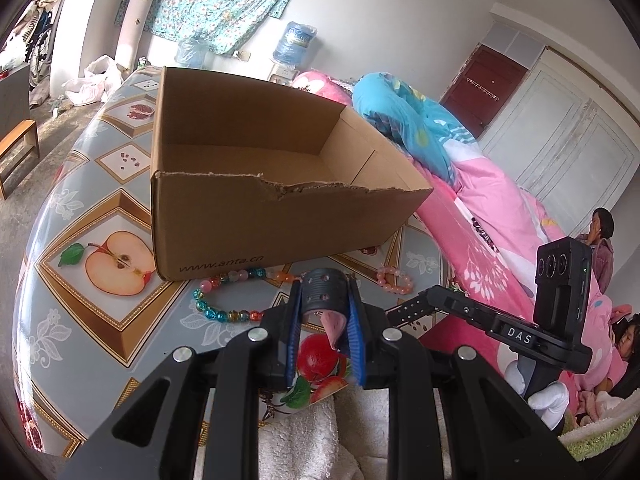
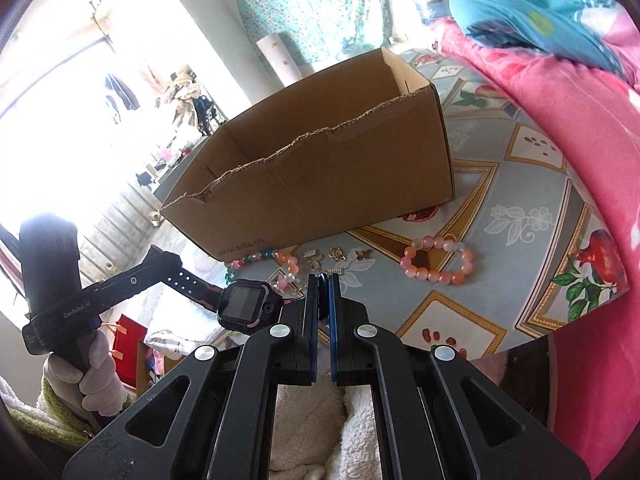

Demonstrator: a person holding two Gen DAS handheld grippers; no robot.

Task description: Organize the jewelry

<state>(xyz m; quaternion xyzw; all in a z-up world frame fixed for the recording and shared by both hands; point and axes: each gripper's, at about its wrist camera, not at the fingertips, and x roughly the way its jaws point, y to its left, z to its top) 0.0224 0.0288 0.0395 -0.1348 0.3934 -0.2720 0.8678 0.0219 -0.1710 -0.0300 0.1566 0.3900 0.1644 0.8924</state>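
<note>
A dark smartwatch point(image 2: 244, 304) with a square face hangs above the table between both grippers. My left gripper point(image 1: 325, 287) is shut on its perforated black strap point(image 1: 324, 300), whose pink inner side shows between the blue pads. In the right wrist view the left gripper point(image 2: 206, 287) comes in from the left. My right gripper point(image 2: 324, 279) is shut, with a thin dark piece that looks like the watch's other strap between its tips. An open cardboard box point(image 1: 280, 216) stands just beyond. A multicoloured bead bracelet point(image 1: 224, 312), a pink bead bracelet point(image 2: 440, 264) and small gold charms point(image 2: 336, 256) lie in front of it.
The table point(image 1: 100, 320) has a fruit-pattern cloth and rounded edges. A pink blanket point(image 1: 500, 208) with a blue quilt point(image 2: 540, 16) borders it on the right. Two people point(image 1: 600, 248) are at the far right. A wooden stool point(image 1: 16, 148) stands on the floor at left.
</note>
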